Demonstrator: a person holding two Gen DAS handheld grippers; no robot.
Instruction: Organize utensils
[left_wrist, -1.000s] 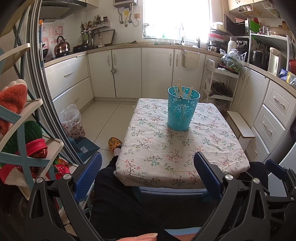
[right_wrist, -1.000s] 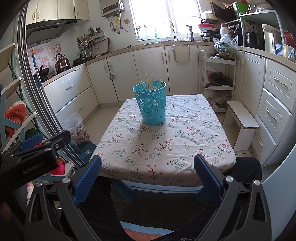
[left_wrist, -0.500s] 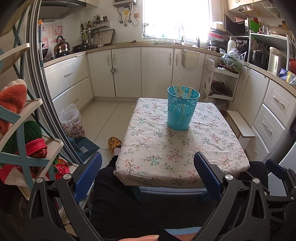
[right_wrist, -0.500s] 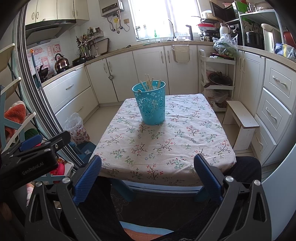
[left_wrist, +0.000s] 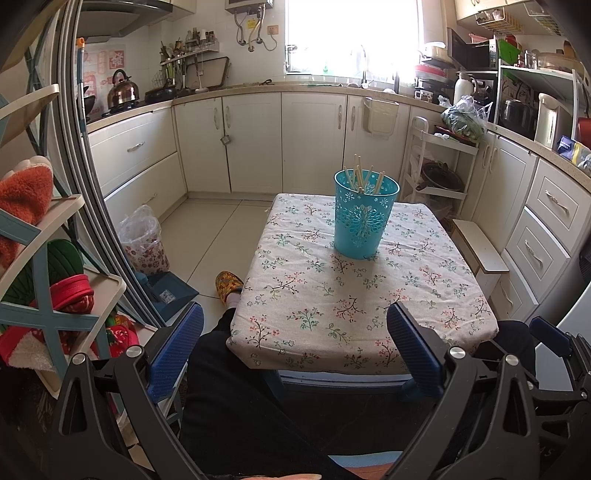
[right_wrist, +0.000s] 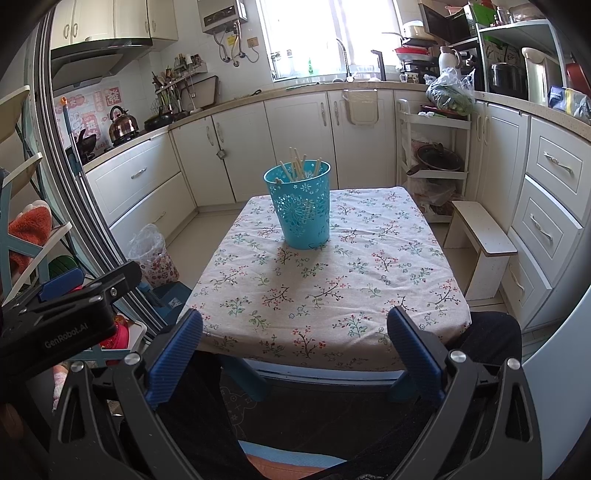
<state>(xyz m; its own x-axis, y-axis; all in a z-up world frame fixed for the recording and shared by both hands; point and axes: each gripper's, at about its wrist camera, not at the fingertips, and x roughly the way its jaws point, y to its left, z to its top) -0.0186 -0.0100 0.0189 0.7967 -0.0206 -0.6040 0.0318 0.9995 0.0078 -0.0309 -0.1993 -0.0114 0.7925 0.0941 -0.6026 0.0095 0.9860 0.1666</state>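
1. The left gripper (left_wrist: 295, 345) is held low in front of the near edge of the counter (left_wrist: 354, 295). Its blue-padded fingers (left_wrist: 176, 352) are spread wide apart and hold nothing.
2. The right gripper (right_wrist: 295, 345) is held just as low at the same near edge. Its blue fingers (right_wrist: 415, 354) also stand wide apart and empty.
3. In the right wrist view the left gripper's black body shows at the left edge, beside the right one and apart from it.
4. Below both grippers are a person's legs (left_wrist: 236, 398) in dark trousers, tucked against the counter's near edge.
5. One foot in a yellow patterned slipper (left_wrist: 229, 282) rests on the tiled floor by the counter's left side.
6. The counter is a low table covered with a white cloth printed with small flowers.
7. A teal basket (left_wrist: 364, 216) with cut-out sides stands upright on the far half of the cloth, well apart from both grippers.
8. Several pale wooden chopsticks (left_wrist: 364, 179) stand inside the basket, leaning at different angles, their tips above the rim.
9. A small white stool (right_wrist: 480, 245) stands on the floor just right of the counter.
10. A bin lined with a clear bag (left_wrist: 144, 240) sits on the floor to the left.
11. White kitchen cabinets (left_wrist: 255, 142) run around the room behind, with a kettle (left_wrist: 122, 90) on the stove at left.
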